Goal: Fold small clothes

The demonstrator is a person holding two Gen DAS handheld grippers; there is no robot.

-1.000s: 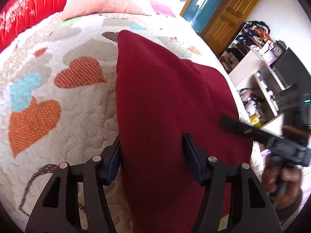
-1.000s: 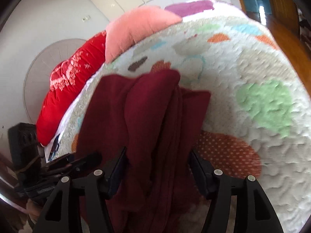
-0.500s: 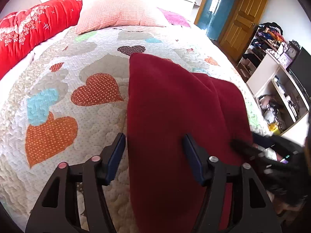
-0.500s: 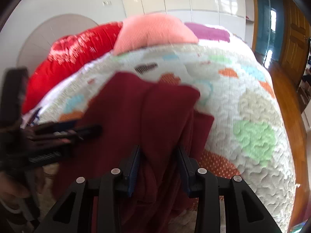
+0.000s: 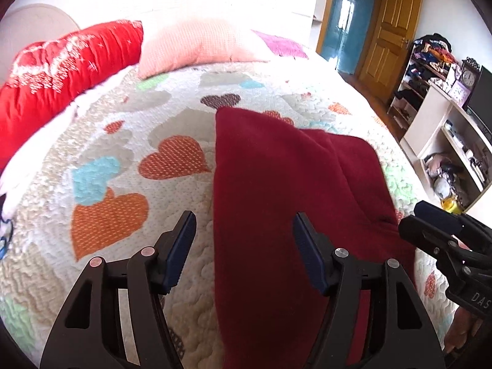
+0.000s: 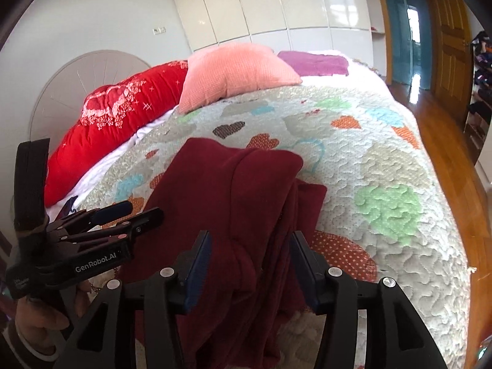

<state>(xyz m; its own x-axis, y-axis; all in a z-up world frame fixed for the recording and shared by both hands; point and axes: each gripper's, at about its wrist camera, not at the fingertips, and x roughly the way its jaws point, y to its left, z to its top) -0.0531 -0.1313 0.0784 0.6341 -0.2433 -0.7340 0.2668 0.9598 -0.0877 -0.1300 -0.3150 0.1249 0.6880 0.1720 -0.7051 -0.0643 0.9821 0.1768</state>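
A dark red garment (image 5: 276,184) lies folded lengthwise on the heart-patterned quilt (image 5: 123,160); it also shows in the right wrist view (image 6: 233,190). My left gripper (image 5: 244,236) is open and hovers above the garment's near left edge, holding nothing. My right gripper (image 6: 250,255) is open above the garment's near right part, where several folds bunch up, and it is empty. The right gripper also shows at the right edge of the left wrist view (image 5: 436,230), and the left gripper at the left of the right wrist view (image 6: 123,218).
A red pillow (image 5: 61,70), a pink pillow (image 5: 196,46) and a purple cloth (image 6: 313,61) lie at the head of the bed. White shelves (image 5: 446,141) with clutter and a wooden door (image 5: 390,27) stand to the right. A wooden floor (image 6: 446,141) runs along the bed's right side.
Both grippers have lifted and pulled back from the garment. The right gripper's jaws have widened from half a second ago. The garment now lies still on the quilt.
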